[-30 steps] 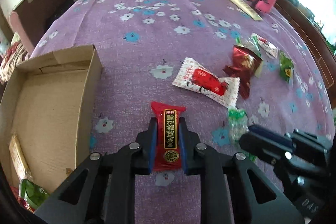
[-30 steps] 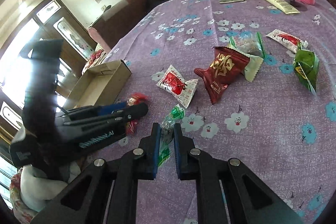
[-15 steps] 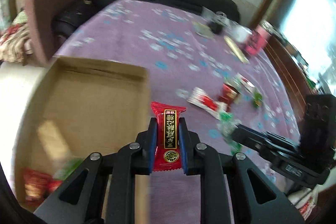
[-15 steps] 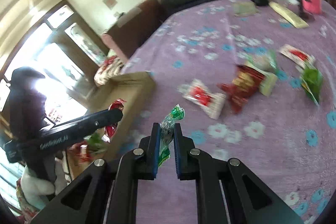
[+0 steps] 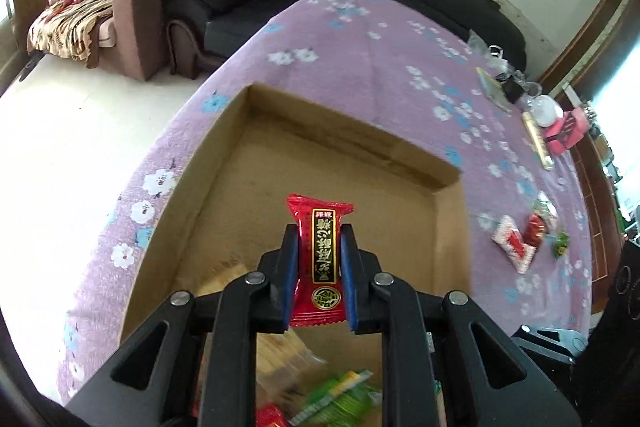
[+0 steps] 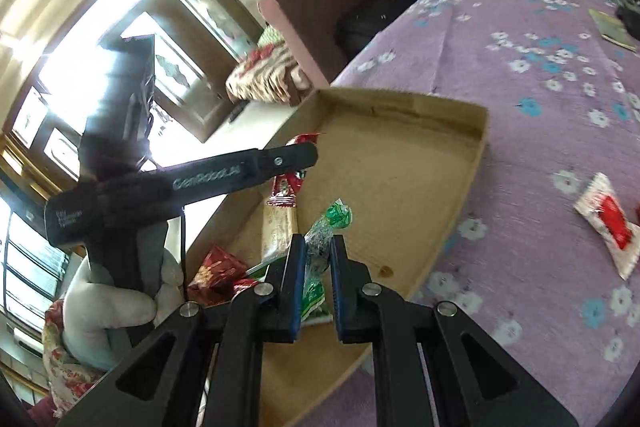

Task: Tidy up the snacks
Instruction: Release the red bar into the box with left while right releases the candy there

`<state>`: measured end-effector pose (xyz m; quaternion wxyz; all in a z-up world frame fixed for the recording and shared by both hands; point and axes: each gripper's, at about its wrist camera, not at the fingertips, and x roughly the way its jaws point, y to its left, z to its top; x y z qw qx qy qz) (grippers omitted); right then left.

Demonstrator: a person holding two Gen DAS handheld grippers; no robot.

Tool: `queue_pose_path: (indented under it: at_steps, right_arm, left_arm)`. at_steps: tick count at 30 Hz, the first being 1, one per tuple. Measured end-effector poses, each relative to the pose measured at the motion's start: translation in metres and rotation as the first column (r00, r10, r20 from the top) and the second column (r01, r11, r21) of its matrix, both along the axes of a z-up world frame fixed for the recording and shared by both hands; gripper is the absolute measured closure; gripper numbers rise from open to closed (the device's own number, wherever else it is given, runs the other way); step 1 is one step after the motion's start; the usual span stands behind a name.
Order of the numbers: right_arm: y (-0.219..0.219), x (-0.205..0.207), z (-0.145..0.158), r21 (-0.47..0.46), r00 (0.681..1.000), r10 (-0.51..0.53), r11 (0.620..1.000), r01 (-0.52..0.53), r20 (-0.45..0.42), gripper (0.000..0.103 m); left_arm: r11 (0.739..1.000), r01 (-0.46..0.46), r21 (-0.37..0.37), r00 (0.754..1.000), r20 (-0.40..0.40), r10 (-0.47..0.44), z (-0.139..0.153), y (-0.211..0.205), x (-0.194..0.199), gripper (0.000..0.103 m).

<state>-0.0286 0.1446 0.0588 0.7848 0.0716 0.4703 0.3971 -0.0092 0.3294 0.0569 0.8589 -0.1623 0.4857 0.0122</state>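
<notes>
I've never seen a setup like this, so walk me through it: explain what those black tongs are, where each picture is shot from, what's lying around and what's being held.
No robot here: a person holds a black two-finger gripper in each hand, and a fisheye camera on each looks forward along its fingers. The left wrist view shows the left gripper shut on a red candy packet above an open cardboard box. The right wrist view shows the right gripper shut on a green-and-clear wrapped candy over the same box; the other gripper and the gloved hand holding it appear at its left. The box already has some snacks at its near end. It sits on a purple flowered cloth, where a red-and-white packet and others still lie loose.
</notes>
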Motion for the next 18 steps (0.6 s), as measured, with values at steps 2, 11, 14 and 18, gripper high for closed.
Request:
queue_pose_path:
  at_steps: [2,11,14,18]
  right_arm:
    - [0.009,0.003,-0.007,-0.038,1.0,0.007,0.999,-0.006,0.01,0.093]
    - [0.02,0.01,-0.017,-0.094,0.999,0.01,0.996,-0.005,0.052,0.09]
    - [0.012,0.003,-0.007,-0.082,0.996,0.006,0.997,0.001,0.088,0.09]
    - [-0.021,-0.002,0.009,-0.042,0.991,-0.038,0.998,0.044,0.125,0.089]
  left_arm:
    - [0.999,0.001,-0.039,1.0,-0.02,-0.002,-0.008,0.006,0.002,0.081]
    - [0.996,0.021,-0.089,0.998,0.064,-0.016,0.006,0.01,-0.011,0.052]
    - [0.996,0.035,-0.079,0.99,0.137,-0.024,0.024,0.004,-0.026,0.036]
    - [0.991,0.072,-0.112,0.972,0.229,-0.045,0.045,-0.009,-0.05,0.028]
